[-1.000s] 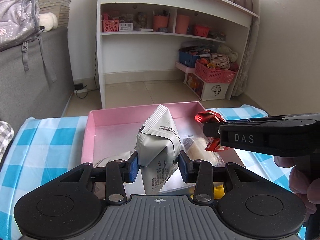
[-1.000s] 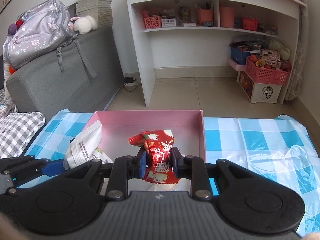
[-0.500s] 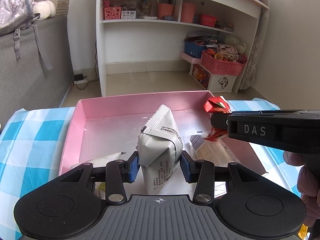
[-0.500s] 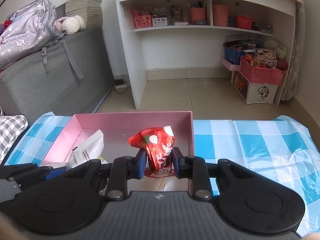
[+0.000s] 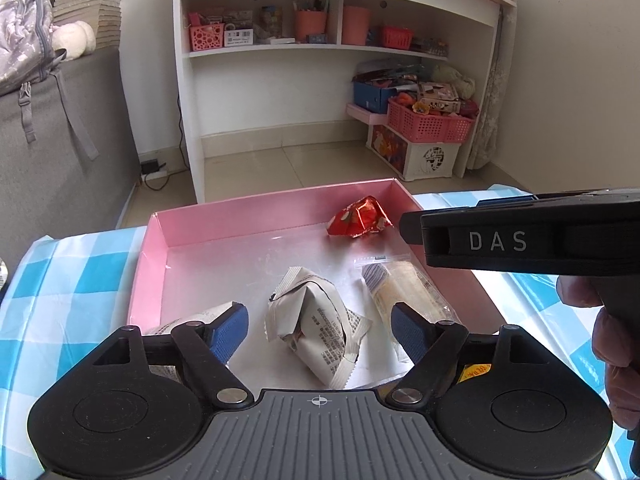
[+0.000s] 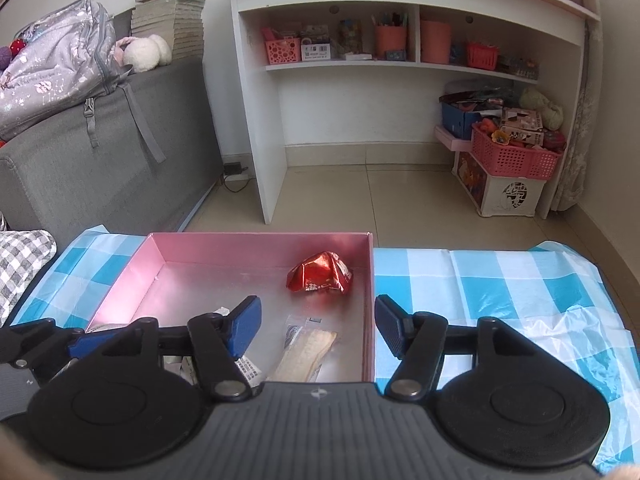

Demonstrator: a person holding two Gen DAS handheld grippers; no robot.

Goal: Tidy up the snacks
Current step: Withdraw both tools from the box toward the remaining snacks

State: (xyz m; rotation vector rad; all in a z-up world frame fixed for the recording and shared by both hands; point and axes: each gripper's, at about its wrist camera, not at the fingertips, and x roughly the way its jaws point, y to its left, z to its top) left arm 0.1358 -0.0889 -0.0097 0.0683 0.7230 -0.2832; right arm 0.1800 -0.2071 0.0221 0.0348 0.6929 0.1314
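Both grippers hang over the near edge of the pink box [image 5: 160, 236], which sits on the checked cloth [image 6: 500, 280].

Left gripper [image 5: 320, 330]: jaws opening, spread wide. The white packet [image 5: 316, 332] lies on the box floor between the pads, touched by neither.

Right gripper [image 6: 318, 322]: jaws opening, nothing between them. Its right pad stands just outside the box's right wall, its left pad over the box floor.

Red packet [image 6: 320, 273]: lies free in the far right corner of the box.

Progress, judged: four snacks are in the box, namely white packet, red packet, a clear-wrapped pale bar [image 5: 404, 292] at right, and another white packet [image 5: 192, 320] at near left, partly behind the left pad. A yellow wrapper [image 5: 474, 372] peeps out beside the left gripper's right arm; cannot tell whether it lies in the box or on the cloth. If outside, it is left to do. No other loose snacks show on the cloth.

View differences:
- Left wrist shows the white packet whole, the yellow wrapper, the right gripper's side and the hand [image 5: 616, 352] holding it.
- Right wrist shows only a corner of the white packet, but the cloth to the right of the box, with crumpled clear plastic [image 6: 560, 332] on it, and the box's right wall edge-on.
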